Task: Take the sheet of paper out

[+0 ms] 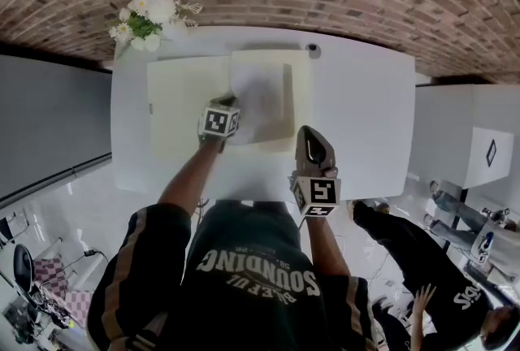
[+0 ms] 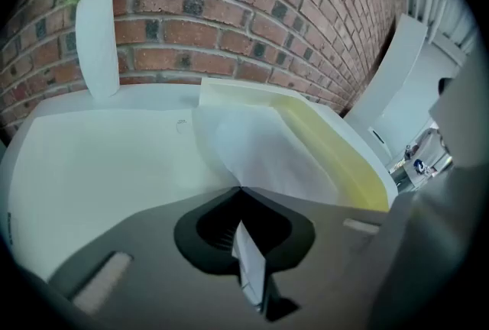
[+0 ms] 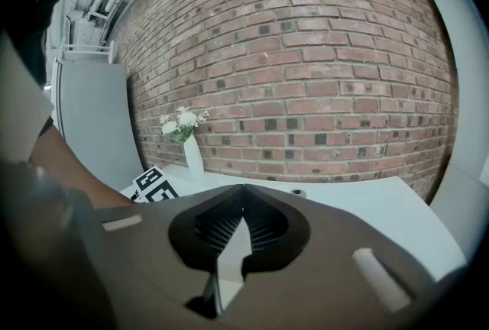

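A pale yellow folder (image 1: 183,110) lies open on the white table (image 1: 366,114). A white sheet of paper (image 1: 264,101) rests on its right half. My left gripper (image 1: 230,118) is at the sheet's near left corner and is shut on it. In the left gripper view the sheet (image 2: 260,153) rises crumpled into the closed tips of the left gripper (image 2: 238,189), with the folder's yellow flap (image 2: 336,153) to the right. My right gripper (image 1: 309,130) hovers over the table's near edge, right of the folder. It holds nothing, and in its own view the right gripper (image 3: 243,187) is shut.
A white vase of flowers (image 1: 150,20) stands at the table's far left corner against the brick wall. A small dark round object (image 1: 313,49) sits at the far edge. A white cabinet (image 1: 471,138) stands to the right, and another person (image 1: 422,260) is at lower right.
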The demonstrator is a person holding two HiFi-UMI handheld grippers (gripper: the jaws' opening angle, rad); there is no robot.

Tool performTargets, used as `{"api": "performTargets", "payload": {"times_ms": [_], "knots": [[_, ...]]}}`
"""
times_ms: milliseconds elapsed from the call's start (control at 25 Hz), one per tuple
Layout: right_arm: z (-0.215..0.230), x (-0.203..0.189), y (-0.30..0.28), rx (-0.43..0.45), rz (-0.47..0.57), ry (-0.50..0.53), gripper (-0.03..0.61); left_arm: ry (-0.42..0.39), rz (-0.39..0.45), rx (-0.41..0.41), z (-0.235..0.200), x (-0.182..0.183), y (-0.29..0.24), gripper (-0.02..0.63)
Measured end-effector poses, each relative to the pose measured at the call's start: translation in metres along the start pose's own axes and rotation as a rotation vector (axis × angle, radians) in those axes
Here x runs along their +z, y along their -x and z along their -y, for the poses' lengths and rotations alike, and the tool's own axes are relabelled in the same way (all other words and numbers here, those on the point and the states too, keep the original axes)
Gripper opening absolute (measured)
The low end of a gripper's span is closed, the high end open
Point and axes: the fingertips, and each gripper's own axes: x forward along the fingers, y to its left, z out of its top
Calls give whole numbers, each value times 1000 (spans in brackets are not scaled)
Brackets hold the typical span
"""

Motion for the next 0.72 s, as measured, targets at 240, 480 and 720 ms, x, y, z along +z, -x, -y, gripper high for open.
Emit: {"api": "performTargets", "payload": {"times_ms": [240, 480, 720], "knots": [[-1, 0, 4, -2, 12, 5, -14, -27, 18, 7, 1, -1, 1, 11], [-7, -2, 9, -6, 12, 5, -14, -71, 37, 14, 3, 2, 10, 11], [-14, -1, 14, -11, 22, 6, -14, -100, 52, 25, -4, 2, 21, 11]]}}
